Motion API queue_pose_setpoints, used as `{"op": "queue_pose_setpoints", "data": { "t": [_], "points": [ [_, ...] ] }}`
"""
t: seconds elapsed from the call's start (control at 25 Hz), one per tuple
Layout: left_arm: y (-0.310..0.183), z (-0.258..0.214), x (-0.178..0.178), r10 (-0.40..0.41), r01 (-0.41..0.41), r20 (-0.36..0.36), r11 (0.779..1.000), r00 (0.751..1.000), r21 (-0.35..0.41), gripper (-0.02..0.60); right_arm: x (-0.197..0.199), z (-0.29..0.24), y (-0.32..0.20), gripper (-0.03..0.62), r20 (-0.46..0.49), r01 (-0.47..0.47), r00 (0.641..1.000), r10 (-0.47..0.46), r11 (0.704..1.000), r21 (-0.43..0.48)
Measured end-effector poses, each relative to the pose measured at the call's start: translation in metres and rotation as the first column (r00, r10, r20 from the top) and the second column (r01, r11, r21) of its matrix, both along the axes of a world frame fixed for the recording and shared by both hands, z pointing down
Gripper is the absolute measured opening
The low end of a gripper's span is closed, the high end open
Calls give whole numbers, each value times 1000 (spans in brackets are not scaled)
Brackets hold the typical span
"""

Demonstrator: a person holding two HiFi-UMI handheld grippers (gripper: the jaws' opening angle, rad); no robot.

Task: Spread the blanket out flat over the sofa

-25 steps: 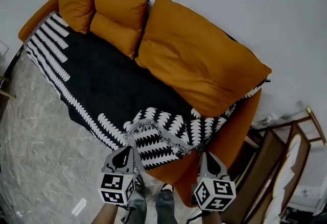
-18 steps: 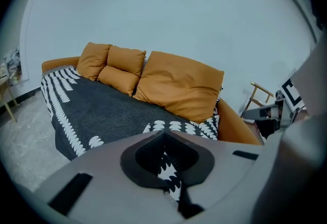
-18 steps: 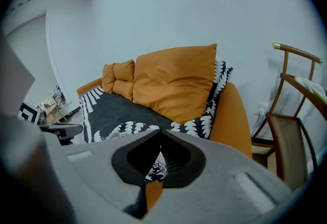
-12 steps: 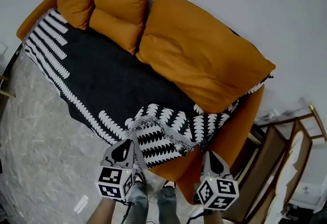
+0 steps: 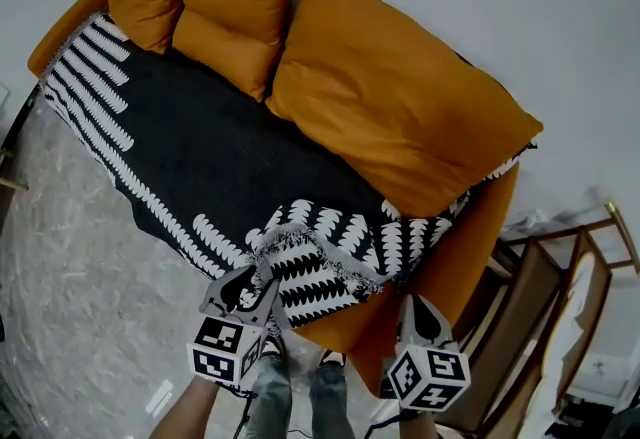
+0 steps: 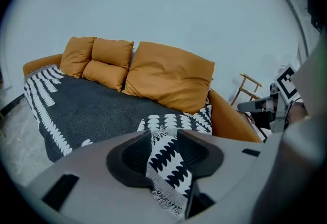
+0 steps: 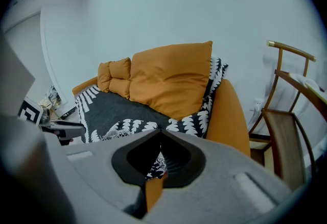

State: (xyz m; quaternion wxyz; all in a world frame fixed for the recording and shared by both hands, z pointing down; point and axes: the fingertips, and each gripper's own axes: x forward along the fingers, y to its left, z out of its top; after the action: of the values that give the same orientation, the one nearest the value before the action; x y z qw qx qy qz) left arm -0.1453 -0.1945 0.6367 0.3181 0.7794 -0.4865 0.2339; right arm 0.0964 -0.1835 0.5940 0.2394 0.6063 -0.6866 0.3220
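The blanket (image 5: 200,157) lies over the seat of the sofa (image 5: 460,247), its near edge hanging down the front; its near right corner is folded back onto itself; three cushions (image 5: 400,117) stand on it along the far side; a chair (image 5: 545,327) stands right of the sofa.

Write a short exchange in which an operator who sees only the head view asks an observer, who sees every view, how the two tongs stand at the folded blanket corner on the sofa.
Operator: From above, the left tongs sit at the folded corner of the blanket. Are they gripping it?
Observer: No. The left gripper view shows them apart, having just opened. The fringed fold shows between them, not pressed.
Operator: And the right tongs, by the front of the sofa?
Observer: The right gripper view shows their tips together. Patterned cloth shows behind the tips, but I cannot tell whether any is pinched.
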Motion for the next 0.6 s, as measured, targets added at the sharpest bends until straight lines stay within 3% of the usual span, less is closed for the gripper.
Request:
{"op": "queue_pose_setpoints", "data": {
  "t": [0.24, 0.6],
  "points": [
    [-2, 5, 9, 165, -164, 45, 986, 985, -31, 158, 0, 2, 0, 5, -3, -21, 1000, 21, 1000, -4],
    [-25, 31, 3, 255, -249, 60, 964, 965, -91, 158, 0, 9, 4, 5, -5, -67, 998, 66, 998, -21]
  ]
}}
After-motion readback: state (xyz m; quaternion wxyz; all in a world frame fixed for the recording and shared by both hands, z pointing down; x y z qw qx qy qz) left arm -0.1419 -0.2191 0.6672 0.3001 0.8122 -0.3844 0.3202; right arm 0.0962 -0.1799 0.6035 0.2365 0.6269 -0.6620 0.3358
